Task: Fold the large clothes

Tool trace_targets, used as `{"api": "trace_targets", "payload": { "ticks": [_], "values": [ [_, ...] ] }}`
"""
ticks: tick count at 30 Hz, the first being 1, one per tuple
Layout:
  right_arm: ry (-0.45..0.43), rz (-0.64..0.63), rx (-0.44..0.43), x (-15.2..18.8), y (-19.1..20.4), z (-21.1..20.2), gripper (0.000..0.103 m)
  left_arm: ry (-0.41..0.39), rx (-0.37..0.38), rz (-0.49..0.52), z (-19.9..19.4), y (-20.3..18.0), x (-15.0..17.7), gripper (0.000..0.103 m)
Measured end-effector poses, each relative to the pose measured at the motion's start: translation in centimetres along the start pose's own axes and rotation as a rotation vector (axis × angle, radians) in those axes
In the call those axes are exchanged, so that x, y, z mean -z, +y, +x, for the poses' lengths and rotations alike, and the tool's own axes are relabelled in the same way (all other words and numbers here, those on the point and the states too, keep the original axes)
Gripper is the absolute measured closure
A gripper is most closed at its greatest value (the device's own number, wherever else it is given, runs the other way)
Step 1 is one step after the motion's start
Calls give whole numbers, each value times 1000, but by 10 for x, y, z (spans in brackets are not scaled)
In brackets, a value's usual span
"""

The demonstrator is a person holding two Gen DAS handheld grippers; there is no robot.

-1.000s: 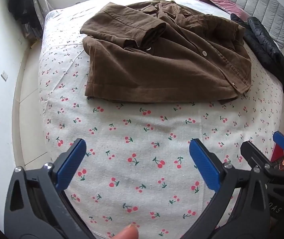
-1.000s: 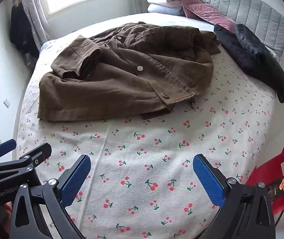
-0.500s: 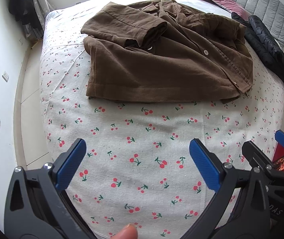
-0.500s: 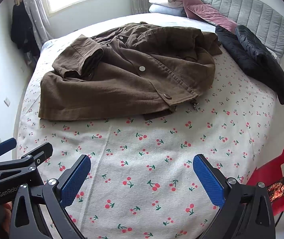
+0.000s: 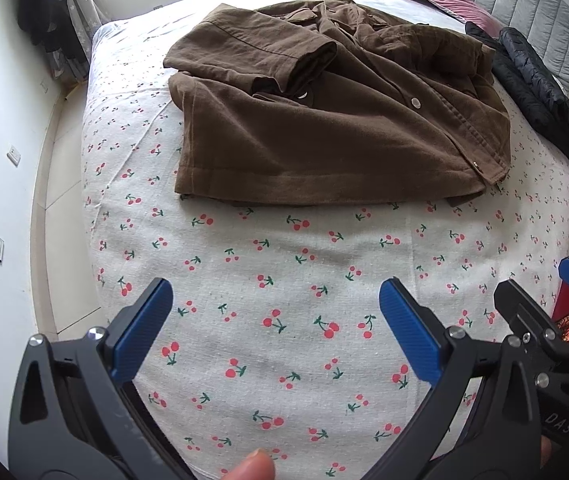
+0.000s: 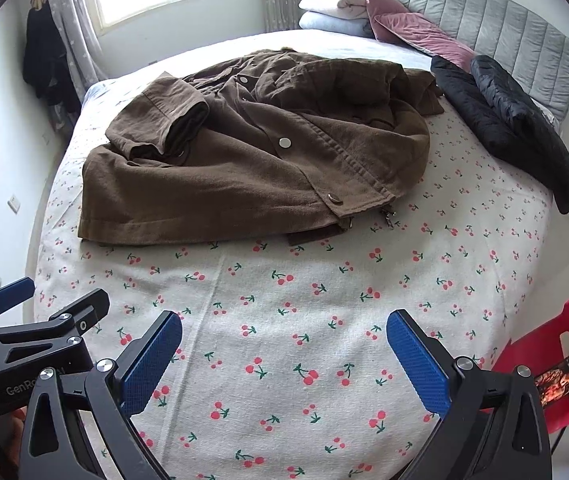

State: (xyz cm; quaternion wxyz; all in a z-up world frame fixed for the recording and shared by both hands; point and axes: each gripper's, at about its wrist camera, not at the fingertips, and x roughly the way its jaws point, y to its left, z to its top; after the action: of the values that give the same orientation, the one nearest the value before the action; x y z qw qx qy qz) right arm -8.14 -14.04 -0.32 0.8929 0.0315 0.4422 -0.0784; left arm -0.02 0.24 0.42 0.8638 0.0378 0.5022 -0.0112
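Lying crumpled on the cherry-print bed sheet [image 5: 284, 320], toward the middle of the bed: brown jacket [image 5: 344, 132], thick matte cloth, metal snap buttons, one sleeve folded over the front. Beside it, near the padded grey headboard [image 6: 484, 20]: black quilted jacket [image 6: 516, 120], puffy and shiny. Held low over the sheet, well apart from the brown jacket: left gripper [image 5: 276, 316] and right gripper [image 6: 284, 344], blue ribbed pads spread wide, gripping nothing.
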Motion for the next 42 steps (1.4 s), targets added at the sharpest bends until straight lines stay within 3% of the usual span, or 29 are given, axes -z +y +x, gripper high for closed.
{"api": "trace_targets", "payload": {
  "ticks": [42],
  "values": [
    [24,-12,2,0,1,8,0,2,-50,-22,5,9,-1,0]
  ]
}}
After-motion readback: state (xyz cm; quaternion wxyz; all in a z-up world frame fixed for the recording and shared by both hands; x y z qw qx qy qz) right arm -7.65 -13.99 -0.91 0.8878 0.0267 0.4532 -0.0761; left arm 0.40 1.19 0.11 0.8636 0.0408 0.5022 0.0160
